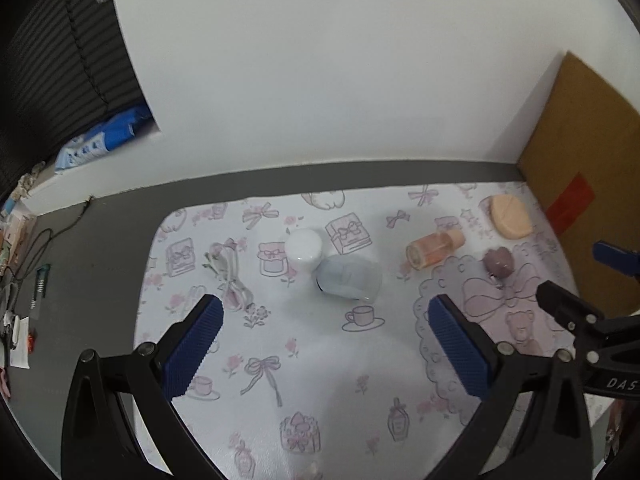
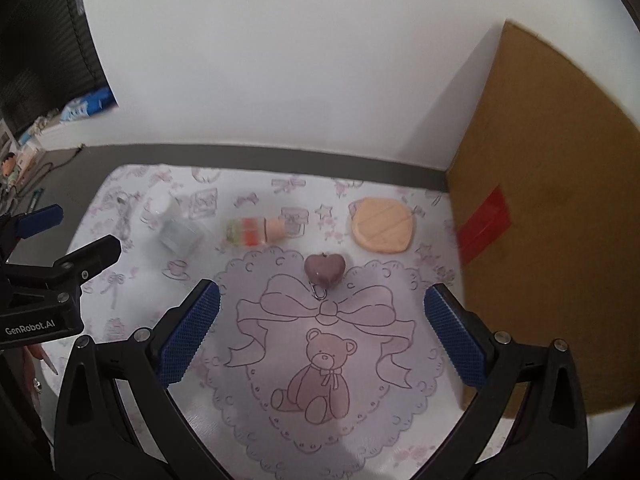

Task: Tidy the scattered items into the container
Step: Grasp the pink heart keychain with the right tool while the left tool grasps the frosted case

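Observation:
On the patterned mat lie a white jar (image 1: 303,250), a pale blue pouch (image 1: 347,279) touching it, a coiled white cable (image 1: 230,276), an orange bottle (image 1: 434,249) on its side, a mauve heart charm (image 1: 498,262) and a peach sponge (image 1: 511,216). My left gripper (image 1: 326,344) hovers open above the mat, short of the jar and pouch. Open too, my right gripper (image 2: 322,330) sits just short of the heart charm (image 2: 324,269), with the bottle (image 2: 256,232) and sponge (image 2: 382,230) farther back. Both hold nothing.
A tall cardboard box (image 2: 552,220) with red tape stands at the mat's right edge. A white wall (image 1: 320,80) runs behind the table. Cables and small clutter (image 1: 24,280) lie on the grey tabletop to the left, with a blue packet (image 1: 100,142) on a ledge.

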{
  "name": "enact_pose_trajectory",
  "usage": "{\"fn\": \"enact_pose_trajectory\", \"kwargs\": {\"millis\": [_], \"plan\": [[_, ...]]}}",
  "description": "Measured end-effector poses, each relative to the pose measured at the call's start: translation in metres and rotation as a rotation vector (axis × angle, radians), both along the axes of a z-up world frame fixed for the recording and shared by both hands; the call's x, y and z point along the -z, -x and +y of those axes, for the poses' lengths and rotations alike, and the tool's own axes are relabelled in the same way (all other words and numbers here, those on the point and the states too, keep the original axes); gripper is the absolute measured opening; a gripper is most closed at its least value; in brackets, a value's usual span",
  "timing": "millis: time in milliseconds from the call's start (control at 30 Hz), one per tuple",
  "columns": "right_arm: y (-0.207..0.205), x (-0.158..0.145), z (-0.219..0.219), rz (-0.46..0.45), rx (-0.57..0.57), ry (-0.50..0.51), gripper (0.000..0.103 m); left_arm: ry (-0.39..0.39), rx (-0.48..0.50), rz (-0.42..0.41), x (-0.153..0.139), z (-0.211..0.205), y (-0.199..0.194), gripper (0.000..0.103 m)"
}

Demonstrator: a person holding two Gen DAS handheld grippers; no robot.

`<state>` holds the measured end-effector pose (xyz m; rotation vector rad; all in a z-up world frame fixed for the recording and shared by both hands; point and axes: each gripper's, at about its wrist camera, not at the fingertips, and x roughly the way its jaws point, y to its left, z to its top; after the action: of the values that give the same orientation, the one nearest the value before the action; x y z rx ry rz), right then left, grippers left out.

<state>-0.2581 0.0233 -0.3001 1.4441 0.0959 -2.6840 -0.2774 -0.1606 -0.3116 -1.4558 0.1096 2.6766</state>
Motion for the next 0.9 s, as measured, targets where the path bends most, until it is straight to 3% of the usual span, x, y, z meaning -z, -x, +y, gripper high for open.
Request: {"fn": "enact_pose_trajectory", "kwargs": {"millis": [167,400,567,633,900], "plan": [[0.019,0.041,0.001,-0.035,0.006,0.010,0.103,-0.017,0.008,-0.021,0.033,0.005,0.016,0.102],[0.036,0.077,0.002,-0.072,0.009,0.005,0.103,-0.032,0.013,-0.032,0.058,0.011,0.030,0.102],[0.042,0.092,0.005,-0.093,0.017,0.014,0.103,-0.045,0.010,-0.062,0.075,0.009,0.039,0.102],[0.043,0.093,0.004,-0.083,0.016,-0.004,0.103,-0.017,0.017,-0.042,0.079,0.011,0.038,0.103],[0.039,0.093,0.005,-0.065,0.020,0.002,0.103,-0.027,0.010,-0.006,0.080,0.013,0.035,0.102]]}}
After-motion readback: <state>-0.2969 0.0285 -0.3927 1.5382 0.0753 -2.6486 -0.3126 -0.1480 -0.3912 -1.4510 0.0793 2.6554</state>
